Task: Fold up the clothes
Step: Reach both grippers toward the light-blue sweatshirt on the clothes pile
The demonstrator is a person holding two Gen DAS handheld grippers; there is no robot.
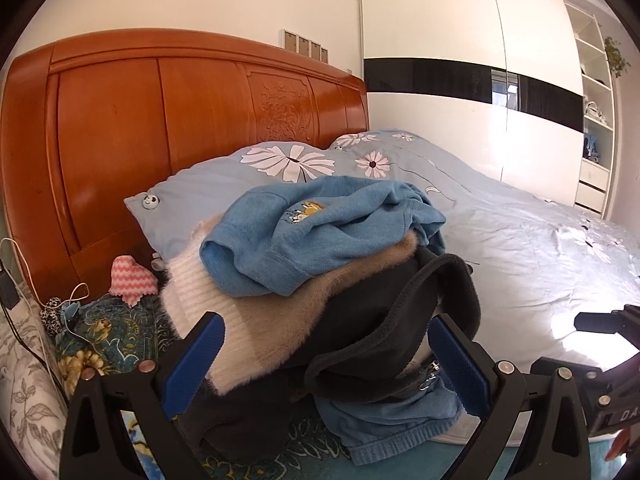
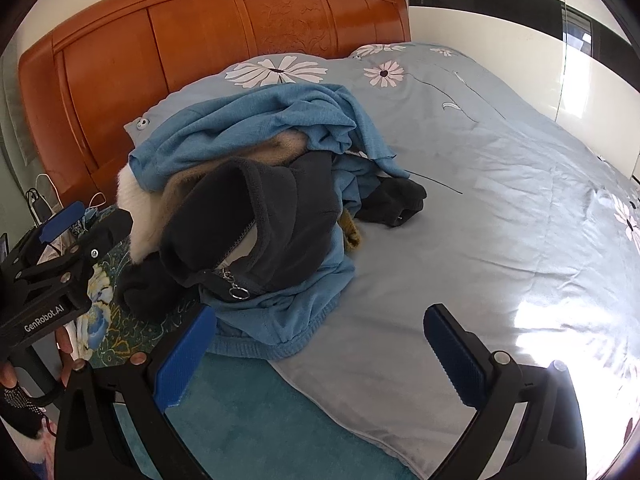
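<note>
1. The bed (image 2: 500,208), under its pale blue flowered quilt, is your working surface. The open stretch to the right of the clothes looks like the place to lay a garment flat.
2. The pile of clothes (image 1: 320,280) sits at the bed's left side just in front of the pillow (image 1: 224,184). Its long axis seems to run from the headboard (image 1: 180,120) toward you, and no single garment lies straight enough to show a heading.
3. The blue sweater (image 1: 316,232) lies crumpled on top. I would take it first and lift by one hem edge so the layers beneath stay put.
4. The dark fleece jacket (image 2: 264,232) drapes toward you, zipper pull hanging at the front.
5. Your left gripper (image 1: 324,364) has its fingers spread wide and holds nothing, close to the pile.
6. Your right gripper (image 2: 320,356) is likewise released and empty, above the quilt's near edge.
</note>
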